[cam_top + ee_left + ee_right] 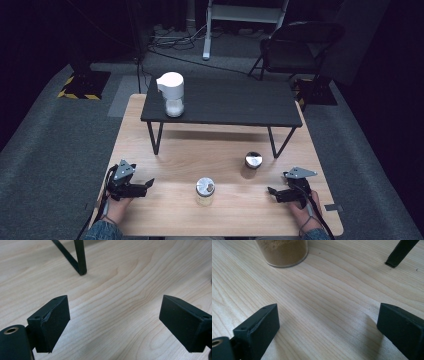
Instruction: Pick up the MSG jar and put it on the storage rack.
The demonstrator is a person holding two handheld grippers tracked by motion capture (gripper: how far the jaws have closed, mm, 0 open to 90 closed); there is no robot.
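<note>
Both grippers, left gripper (150, 183) and right gripper (270, 191), rest spread and empty, flanking what seems a powder-filled jar (205, 190).

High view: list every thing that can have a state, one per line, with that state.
Left gripper: open, holding nothing, low over the table.
Right gripper: open, holding nothing.
Clear glass jar of brown powder: upright, lid off.
Round silver metal lid: off the jar, lying apart on the table.
White dispenser with clear base: upright on the black shelf.

pale striped-grain wooden table (165, 210), black shelf (235, 102), white dispenser (171, 87)
</note>
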